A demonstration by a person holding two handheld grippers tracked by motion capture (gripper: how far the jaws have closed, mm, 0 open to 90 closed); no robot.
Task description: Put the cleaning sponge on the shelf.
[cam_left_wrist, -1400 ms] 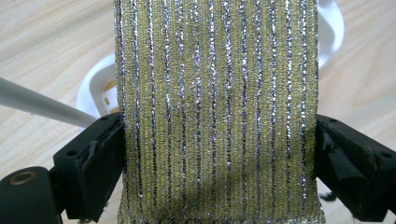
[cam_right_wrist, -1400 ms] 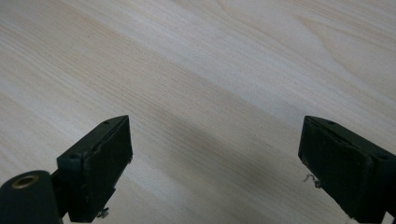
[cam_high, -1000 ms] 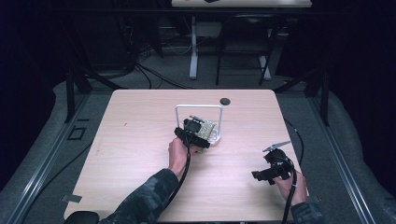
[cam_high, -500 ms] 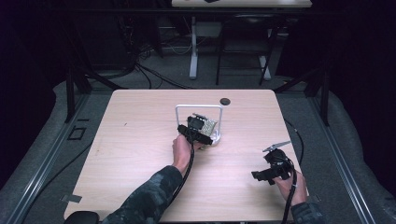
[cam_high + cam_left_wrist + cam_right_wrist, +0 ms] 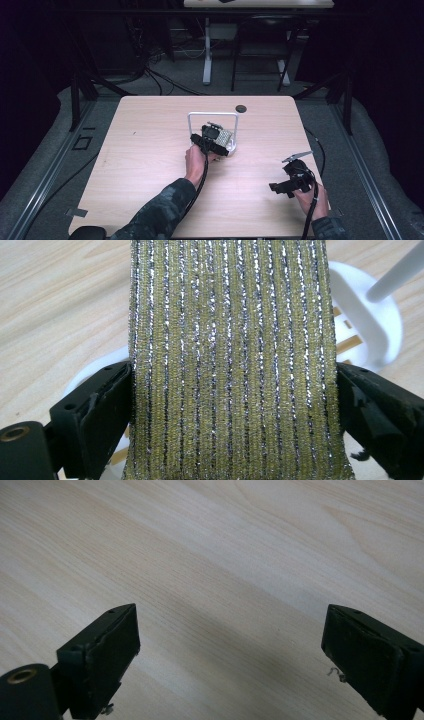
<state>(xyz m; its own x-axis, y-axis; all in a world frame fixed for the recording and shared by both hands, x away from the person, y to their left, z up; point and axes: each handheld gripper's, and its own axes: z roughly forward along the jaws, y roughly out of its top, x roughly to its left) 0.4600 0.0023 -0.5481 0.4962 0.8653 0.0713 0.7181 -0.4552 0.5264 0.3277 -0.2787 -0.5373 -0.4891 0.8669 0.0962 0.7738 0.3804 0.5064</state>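
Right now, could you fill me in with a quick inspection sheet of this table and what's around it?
Surface: pale wooden table, mostly bare.
Job's things: a gold and silver striped sponge-like pad sits between the left gripper's jaws, over a white rack with a round slotted base.
Clutter: one small dark round thing near the far edge.
Grippers: left gripper has its jaws at the pad's two sides; right gripper is open over bare wood.
Cables: a black cable runs along the left forearm; another trails from the right gripper.
Surroundings: dark room, grey floor, table legs and loose wires behind.
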